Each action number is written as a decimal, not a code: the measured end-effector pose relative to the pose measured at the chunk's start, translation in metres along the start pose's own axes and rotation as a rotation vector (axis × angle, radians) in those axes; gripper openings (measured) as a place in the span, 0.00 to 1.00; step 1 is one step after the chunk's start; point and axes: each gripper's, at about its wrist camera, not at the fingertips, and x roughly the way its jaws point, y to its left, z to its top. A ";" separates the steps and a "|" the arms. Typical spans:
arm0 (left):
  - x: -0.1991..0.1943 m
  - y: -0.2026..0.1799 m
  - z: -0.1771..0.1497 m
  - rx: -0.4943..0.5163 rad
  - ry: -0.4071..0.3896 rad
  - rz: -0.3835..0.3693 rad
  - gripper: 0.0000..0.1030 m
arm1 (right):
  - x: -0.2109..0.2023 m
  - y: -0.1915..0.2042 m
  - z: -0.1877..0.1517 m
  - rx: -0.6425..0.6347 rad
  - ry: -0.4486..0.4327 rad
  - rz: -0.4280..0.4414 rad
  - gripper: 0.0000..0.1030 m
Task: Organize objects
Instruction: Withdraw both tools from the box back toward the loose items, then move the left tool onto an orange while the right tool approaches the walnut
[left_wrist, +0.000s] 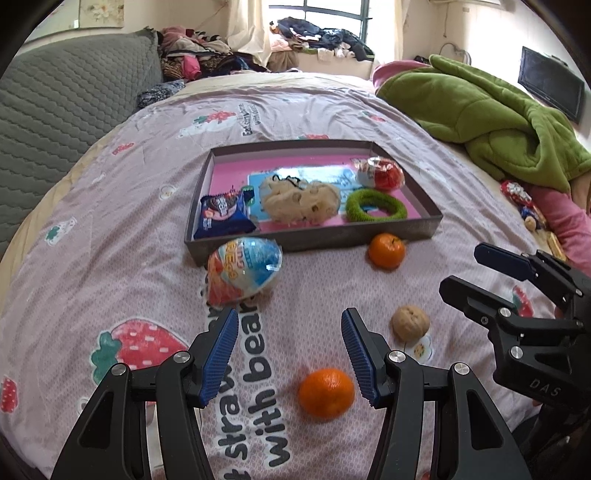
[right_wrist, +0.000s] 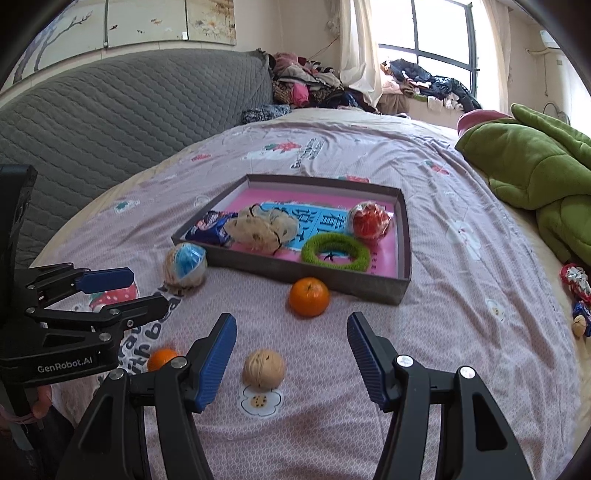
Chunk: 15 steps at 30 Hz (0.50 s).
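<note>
A grey tray (left_wrist: 314, 238) with a pink floor lies on the bedspread. It holds a blue snack packet (left_wrist: 221, 218), a beige plush piece (left_wrist: 299, 199), a green ring (left_wrist: 375, 206) and a red foil egg (left_wrist: 380, 171). In front of the tray lie a blue-and-orange foil egg (left_wrist: 243, 273), an orange (left_wrist: 386, 251), a walnut (right_wrist: 264, 369) and a nearer orange (left_wrist: 326, 393). My left gripper (left_wrist: 290, 314) is open above the nearer orange, which shows between its fingers. My right gripper (right_wrist: 291, 319) is open over the walnut, touching nothing.
A crumpled green blanket (right_wrist: 535, 170) covers the bed's right side, with loose wrapped snacks (right_wrist: 576, 280) near that edge. A grey quilted headboard (right_wrist: 110, 110) stands at the left. Piled clothes (left_wrist: 317, 33) sit by the window. A pink sleeve (left_wrist: 569, 221) shows at the right.
</note>
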 end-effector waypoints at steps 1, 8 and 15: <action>0.001 0.000 -0.003 0.003 0.006 -0.002 0.58 | 0.001 0.001 -0.001 -0.003 0.005 -0.001 0.60; 0.003 0.001 -0.015 0.007 0.034 -0.010 0.58 | 0.008 0.005 -0.010 -0.020 0.043 0.003 0.60; 0.002 -0.002 -0.027 0.023 0.051 -0.023 0.58 | 0.016 0.006 -0.016 -0.033 0.078 -0.001 0.60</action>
